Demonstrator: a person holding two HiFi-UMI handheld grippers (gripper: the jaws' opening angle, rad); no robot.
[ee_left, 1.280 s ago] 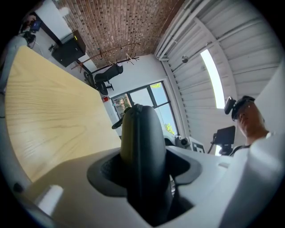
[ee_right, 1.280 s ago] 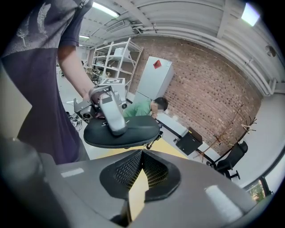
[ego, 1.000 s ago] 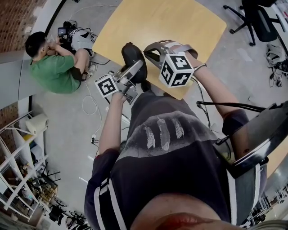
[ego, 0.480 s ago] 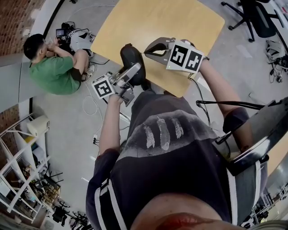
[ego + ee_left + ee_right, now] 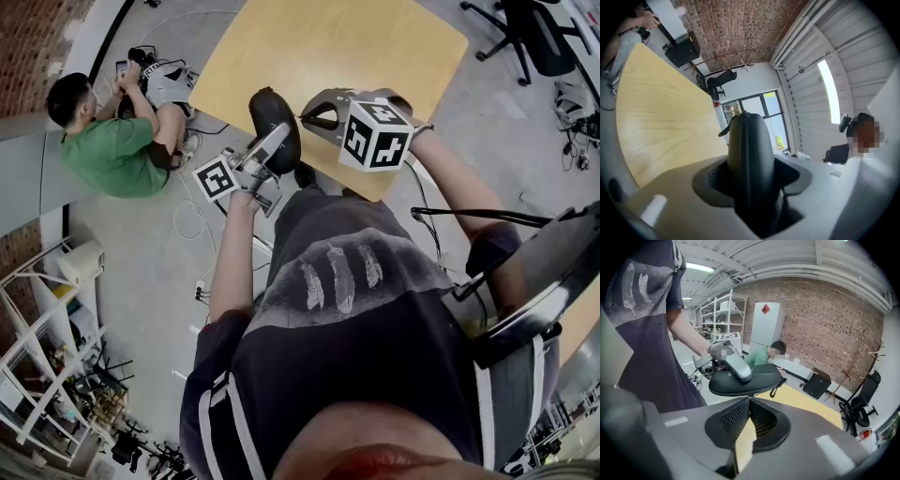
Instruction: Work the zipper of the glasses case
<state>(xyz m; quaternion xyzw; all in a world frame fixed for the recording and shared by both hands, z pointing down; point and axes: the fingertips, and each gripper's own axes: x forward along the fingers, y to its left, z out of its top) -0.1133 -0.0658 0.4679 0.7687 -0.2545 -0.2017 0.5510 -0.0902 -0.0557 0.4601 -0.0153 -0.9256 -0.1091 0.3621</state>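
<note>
While the left gripper (image 5: 750, 180) has its jaws clamped across the black glasses case (image 5: 749, 140), steadying it in the air over the near edge of the bench (image 5: 328, 66), the right gripper (image 5: 750, 400) has its jaws clenched with the tips at the case's zipper seam. This is probably to drag the slider, though I cannot tell whether the pull is pinched. Since half a second ago the right gripper has rolled, turning its marker cube (image 5: 375, 136), while the case has barely shifted.
</note>
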